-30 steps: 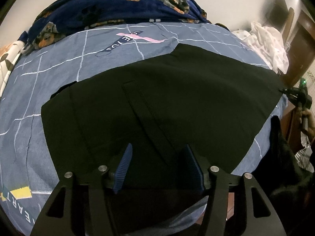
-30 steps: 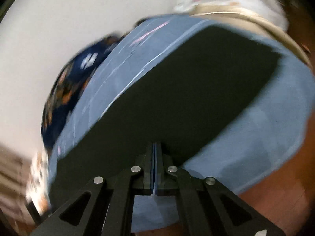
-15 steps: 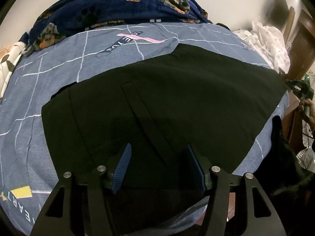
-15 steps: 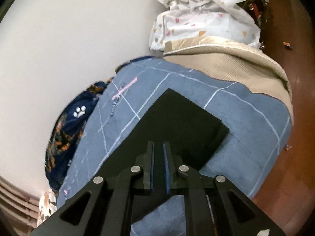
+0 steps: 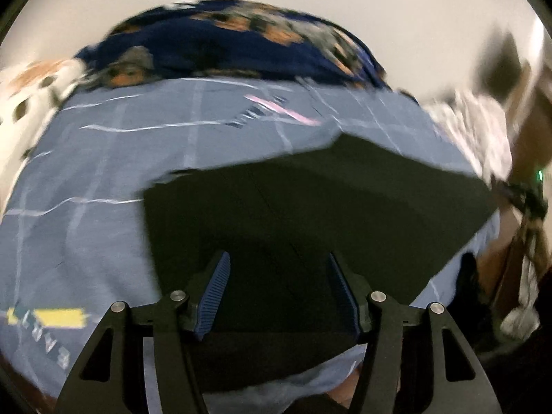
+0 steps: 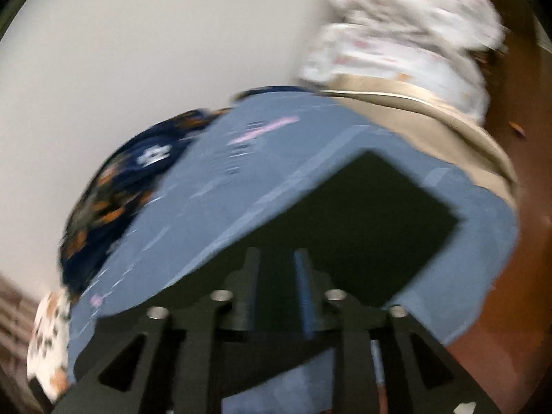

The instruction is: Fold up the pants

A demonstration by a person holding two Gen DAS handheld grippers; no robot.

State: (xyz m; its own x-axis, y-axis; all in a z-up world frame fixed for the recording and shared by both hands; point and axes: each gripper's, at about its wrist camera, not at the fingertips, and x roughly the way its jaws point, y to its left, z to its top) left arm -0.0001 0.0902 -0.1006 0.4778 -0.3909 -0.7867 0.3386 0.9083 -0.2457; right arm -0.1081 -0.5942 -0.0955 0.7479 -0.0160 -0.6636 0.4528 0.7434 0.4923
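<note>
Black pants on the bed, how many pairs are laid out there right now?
1. The black pants lie flat on the blue-grey bedsheet, near its front edge and reaching toward the right corner. The frames are blurred; none seems hidden.

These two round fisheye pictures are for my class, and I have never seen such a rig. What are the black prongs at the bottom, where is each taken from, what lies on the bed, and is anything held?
No robot is here: a person holds a two-finger gripper in each hand, each carrying a forward-looking camera. The prongs are those fingers. One picture looks along the left gripper, the other along the right gripper.

Flat black pants lie on a blue-grey bedsheet with white grid lines. A navy patterned blanket is bunched behind.

Nothing is held. Both grippers are open above the pants; the right one's jaws have just been opening.
</note>
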